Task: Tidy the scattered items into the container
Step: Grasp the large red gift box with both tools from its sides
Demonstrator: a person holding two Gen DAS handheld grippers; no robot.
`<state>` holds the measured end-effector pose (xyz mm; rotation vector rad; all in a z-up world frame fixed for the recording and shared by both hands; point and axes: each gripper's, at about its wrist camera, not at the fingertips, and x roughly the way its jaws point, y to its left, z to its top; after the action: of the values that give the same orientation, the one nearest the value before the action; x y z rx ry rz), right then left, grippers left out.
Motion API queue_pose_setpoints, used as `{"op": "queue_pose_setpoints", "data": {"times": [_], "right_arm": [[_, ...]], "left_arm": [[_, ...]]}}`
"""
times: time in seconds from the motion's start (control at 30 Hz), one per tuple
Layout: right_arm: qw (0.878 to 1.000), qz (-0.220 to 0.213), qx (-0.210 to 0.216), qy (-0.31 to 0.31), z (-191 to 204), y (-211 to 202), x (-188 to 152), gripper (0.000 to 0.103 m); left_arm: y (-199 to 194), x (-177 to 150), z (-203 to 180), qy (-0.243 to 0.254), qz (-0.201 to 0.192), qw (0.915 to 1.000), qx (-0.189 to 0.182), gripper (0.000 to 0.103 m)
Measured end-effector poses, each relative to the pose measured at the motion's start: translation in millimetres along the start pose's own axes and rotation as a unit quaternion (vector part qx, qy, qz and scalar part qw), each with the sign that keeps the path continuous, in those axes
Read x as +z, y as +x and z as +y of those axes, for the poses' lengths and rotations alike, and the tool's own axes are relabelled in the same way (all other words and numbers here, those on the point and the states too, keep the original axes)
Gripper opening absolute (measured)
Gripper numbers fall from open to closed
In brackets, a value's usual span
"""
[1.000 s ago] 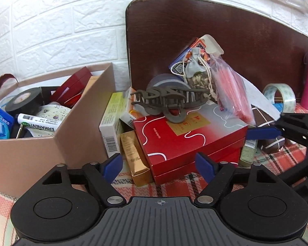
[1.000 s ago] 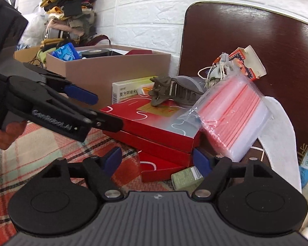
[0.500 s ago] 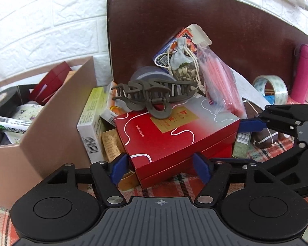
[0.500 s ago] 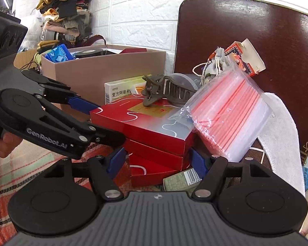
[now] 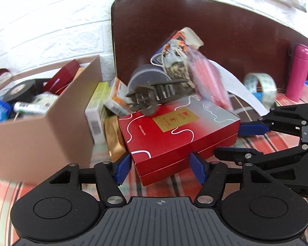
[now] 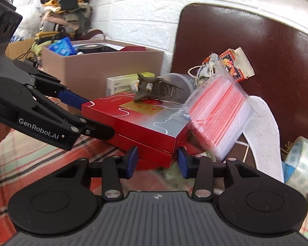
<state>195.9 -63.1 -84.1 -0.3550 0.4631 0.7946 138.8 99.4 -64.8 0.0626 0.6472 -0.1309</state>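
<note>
A red gift box (image 5: 178, 131) lies on the plaid cloth, also in the right wrist view (image 6: 137, 119). A brown hair claw (image 5: 154, 98) rests on its lid, and a pack of red zip bags (image 6: 217, 114) leans on its far corner. My left gripper (image 5: 160, 165) is open with its jaws on either side of the box's near corner. My right gripper (image 6: 155, 160) is open around the box's other corner. The cardboard container (image 5: 41, 131) stands to the left, holding tape, a tube and other items.
Medicine boxes (image 5: 96, 110) and a gold carton (image 5: 114, 139) stand between container and gift box. A drawstring pouch (image 5: 174, 63), a white cloth (image 6: 262, 135), a clear tape roll (image 5: 260, 88) and a pink bottle (image 5: 297, 71) lie to the right. A brown board (image 5: 225, 30) leans on the brick wall.
Both grippers moved forward until their open jaws straddle corners of the red box. The box has tilted and shifted, and the hair claw and zip bags moved with it.
</note>
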Motion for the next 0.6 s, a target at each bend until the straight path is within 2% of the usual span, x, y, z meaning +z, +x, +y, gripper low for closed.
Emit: {"op": "queue_pose_setpoints", "data": {"times": [0.2,0.37,0.5,0.6], "right_arm": [[1.000,0.010,0.018,-0.009,39.6,-58.5,-28.6,0.046],[0.997,0.044,0.048,0.027,61.7,-95.8,-59.8,0.047],[0.997,0.047,0.047,0.042,66.4,-105.9,-69.3,0.048],[0.998,0.033,0.031,0.035,66.8,-106.2,-64.4,0.048]], "left_arm": [[-58.4,-49.7,-21.8,-0.011,0.013,0.9998,-0.011,0.066],[-91.9,-86.6,-31.8,-0.014,0.024,0.9992,-0.030,0.067],[-97.2,-95.6,-31.6,-0.018,0.023,0.9993,-0.022,0.078],[-95.6,-95.7,-26.9,-0.018,0.015,0.9994,-0.025,0.084]]}}
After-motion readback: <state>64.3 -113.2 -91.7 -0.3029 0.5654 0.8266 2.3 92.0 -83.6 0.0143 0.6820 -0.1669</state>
